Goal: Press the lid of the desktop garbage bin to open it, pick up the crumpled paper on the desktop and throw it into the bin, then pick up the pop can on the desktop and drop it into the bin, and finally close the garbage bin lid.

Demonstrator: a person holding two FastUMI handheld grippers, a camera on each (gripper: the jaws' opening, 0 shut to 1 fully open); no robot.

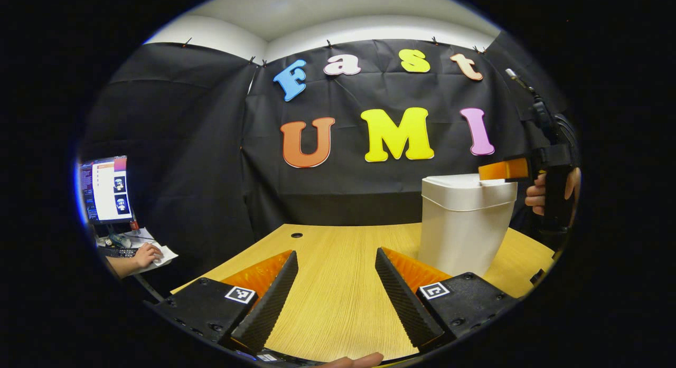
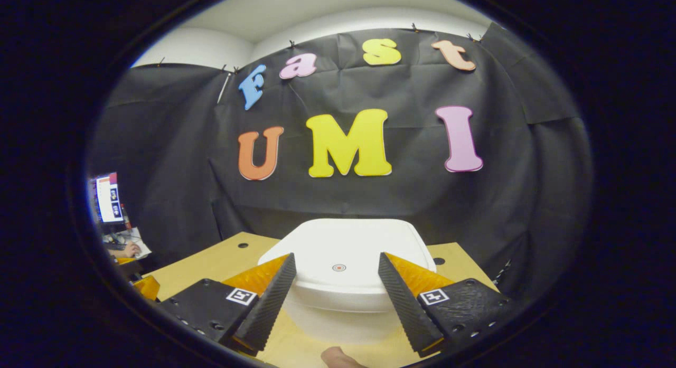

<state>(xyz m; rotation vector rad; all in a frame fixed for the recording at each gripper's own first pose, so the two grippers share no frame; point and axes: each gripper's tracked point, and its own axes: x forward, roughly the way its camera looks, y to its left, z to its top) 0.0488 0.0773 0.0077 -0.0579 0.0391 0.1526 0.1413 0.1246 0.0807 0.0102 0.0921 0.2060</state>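
Up close, both the left gripper (image 1: 336, 291) and right gripper (image 2: 337, 299) gape unladen, the latter's fingers hiding the closed bin's (image 2: 343, 252) sides.

In the right gripper view, the right gripper (image 2: 336, 296) hangs over the white garbage bin (image 2: 343, 283), its fingers (image 2: 269, 304) spread wide apart above the shut lid (image 2: 343, 252), either side of a small round mark (image 2: 339, 267). The bin stands on the wooden bench (image 2: 211, 265) near its far edge. A monitor (image 2: 108, 199) glows at far left.
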